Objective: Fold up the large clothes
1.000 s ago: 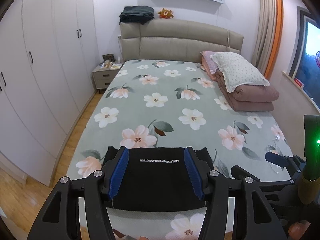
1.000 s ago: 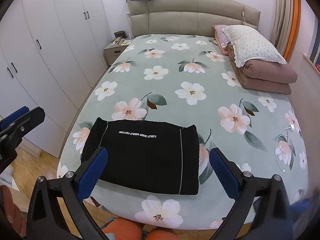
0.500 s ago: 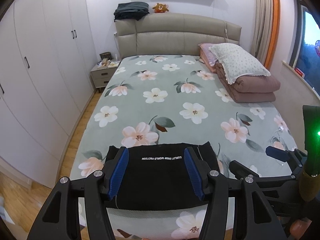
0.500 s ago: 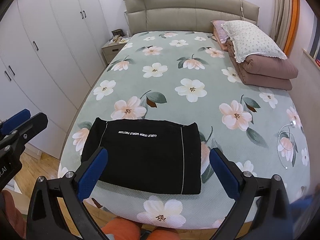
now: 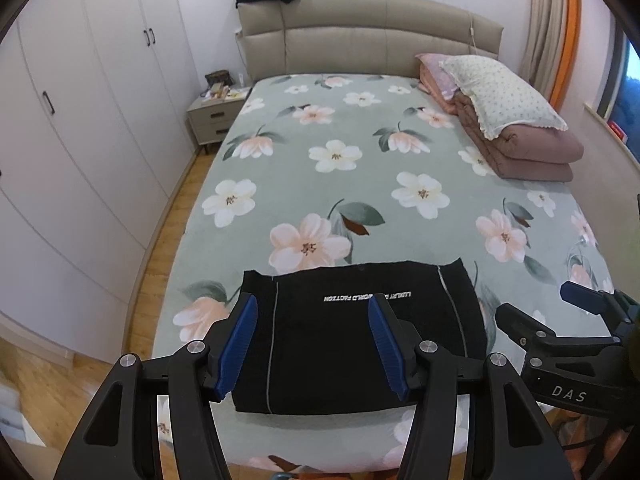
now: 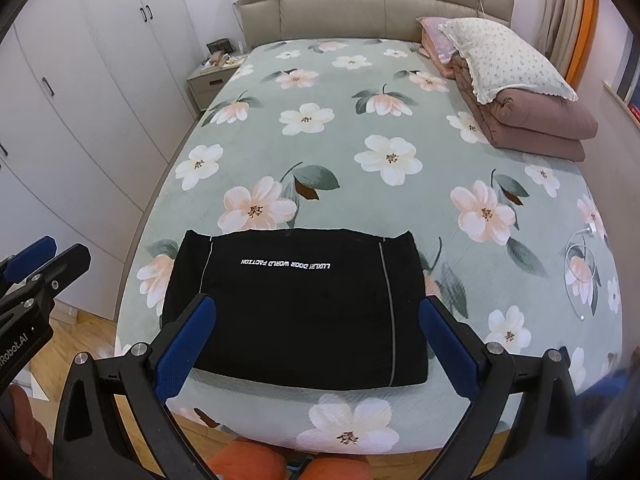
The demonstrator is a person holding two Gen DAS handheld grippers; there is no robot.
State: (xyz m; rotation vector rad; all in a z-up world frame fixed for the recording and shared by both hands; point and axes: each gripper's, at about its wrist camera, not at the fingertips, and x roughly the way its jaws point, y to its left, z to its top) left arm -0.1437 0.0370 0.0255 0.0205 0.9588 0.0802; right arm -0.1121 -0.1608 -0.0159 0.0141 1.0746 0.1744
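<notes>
The left tool (image 5: 312, 346) is spread, with nothing between its blue pads (image 5: 239, 344), and it hangs in the air above the near edge of the bed (image 5: 360, 184). The right tool (image 6: 316, 354) is spread wider and also holds nothing. Both point at the black garment (image 6: 296, 304), which lies flat near the foot of the bed as a neat rectangle, with a line of white letters (image 6: 286, 264) upside down toward the cameras.

I judge that the folding is nearly or fully finished: the edges are straight, no sleeve sticks out, and both tools stay apart from the cloth, probably so as not to disturb it.

Further away, a pillow (image 6: 504, 56) rests on a folded brown quilt (image 6: 536, 124) at the right side, near the headboard (image 5: 368, 36).

What layers are inside the fold is hidden. The near edge of the garment is partly covered by the tool arms, and the person's hands are cut off.
</notes>
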